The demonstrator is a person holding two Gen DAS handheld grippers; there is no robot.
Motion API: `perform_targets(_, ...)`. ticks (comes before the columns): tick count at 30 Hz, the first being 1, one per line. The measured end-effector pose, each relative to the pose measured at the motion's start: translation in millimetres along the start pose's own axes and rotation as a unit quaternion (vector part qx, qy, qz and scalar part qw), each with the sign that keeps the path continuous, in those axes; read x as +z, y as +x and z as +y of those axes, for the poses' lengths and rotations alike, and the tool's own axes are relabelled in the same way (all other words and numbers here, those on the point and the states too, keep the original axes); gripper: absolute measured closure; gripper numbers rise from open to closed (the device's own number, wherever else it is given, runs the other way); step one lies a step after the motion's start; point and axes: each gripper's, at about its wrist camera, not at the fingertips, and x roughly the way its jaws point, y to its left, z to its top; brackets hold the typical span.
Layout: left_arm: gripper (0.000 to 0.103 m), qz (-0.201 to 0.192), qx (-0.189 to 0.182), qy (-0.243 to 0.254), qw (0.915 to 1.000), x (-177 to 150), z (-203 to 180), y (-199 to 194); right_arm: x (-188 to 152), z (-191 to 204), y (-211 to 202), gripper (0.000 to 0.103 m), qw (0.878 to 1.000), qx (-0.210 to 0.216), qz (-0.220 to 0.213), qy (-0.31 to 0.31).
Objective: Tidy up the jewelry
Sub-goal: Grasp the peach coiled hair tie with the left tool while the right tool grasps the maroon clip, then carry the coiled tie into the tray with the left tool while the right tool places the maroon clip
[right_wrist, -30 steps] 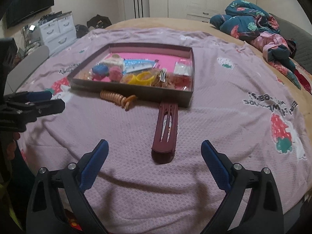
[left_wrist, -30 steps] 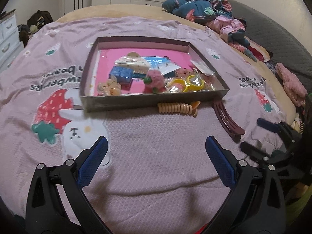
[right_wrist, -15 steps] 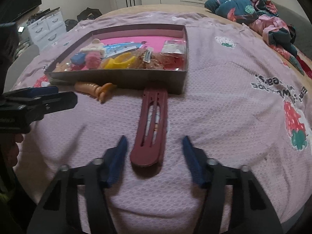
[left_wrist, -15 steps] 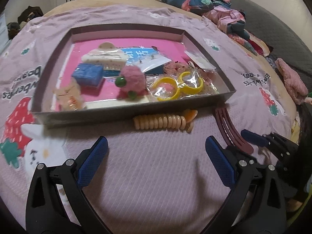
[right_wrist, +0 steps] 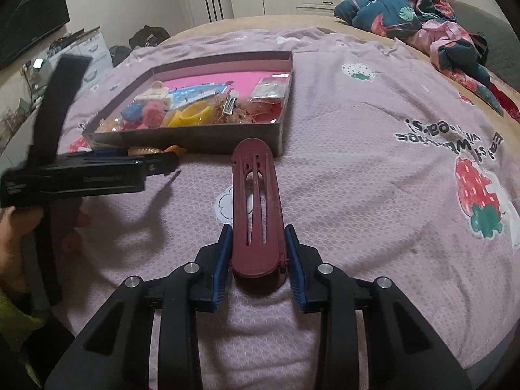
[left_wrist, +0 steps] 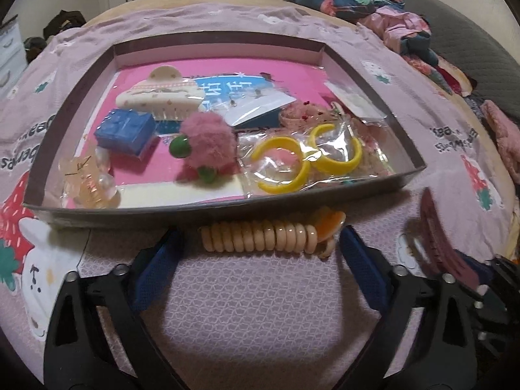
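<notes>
Bedroom scene: a pink blanket (right_wrist: pixel 357 175) printed with strawberries covers the bed and carries a shallow grey tray (left_wrist: pixel 227 209), the landmark for all positions below. Inside the tray lie a cream claw clip (left_wrist: pixel 159 96), a blue box (left_wrist: pixel 125 131), a fuzzy pink ornament (left_wrist: pixel 208 144) and two yellow rings (left_wrist: pixel 305 159) in clear bags. Just outside the tray's near wall rests a coiled peach hair tie (left_wrist: pixel 263 236). The left gripper (left_wrist: pixel 260 243) straddles this hair tie with its blue pads apart on either side, not pressing it; its jaws have just been closing slightly. Nearer than the tray's right front corner lies a long maroon hair clip (right_wrist: pixel 256 208), its far tip close to the tray wall. The right gripper (right_wrist: pixel 258 256) has just closed, and both blue pads clamp the clip's near end. Crumpled clothes (right_wrist: pixel 419 9) lie on the bed beyond the tray, to its right.
</notes>
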Motion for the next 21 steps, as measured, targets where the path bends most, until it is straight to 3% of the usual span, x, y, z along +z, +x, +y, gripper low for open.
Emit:
perform_targets(2, 0.037, -0.002, 0.002, -0.002, 1.0000, -0.8, 3.4, -2.0, -0.6, 0.5, -5.3, 0.072, 1.000, 0.003, -0.005, 0.000)
perform_targets(5, 0.041, -0.001, -0.008, -0.003, 1.0000, 0.1, 6.6, -6.6, -0.3, 5.9, -12.1, 0.072, 1.000, 0.010, -0.011, -0.002)
perform_targets(12, 0.041, -0.003, -0.035, -0.004, 0.9994, -9.1, 12.3, -24.7, 2.1, 20.3, -26.2, 0.072, 0.999, 0.026, -0.022, -0.017)
perform_targets(21, 0.041, -0.011, -0.040, -0.002, 0.9992, -31.2, 28.9, -62.8, 13.1, 42.9, -39.2, 0.072, 0.997, 0.042, -0.037, -0.048)
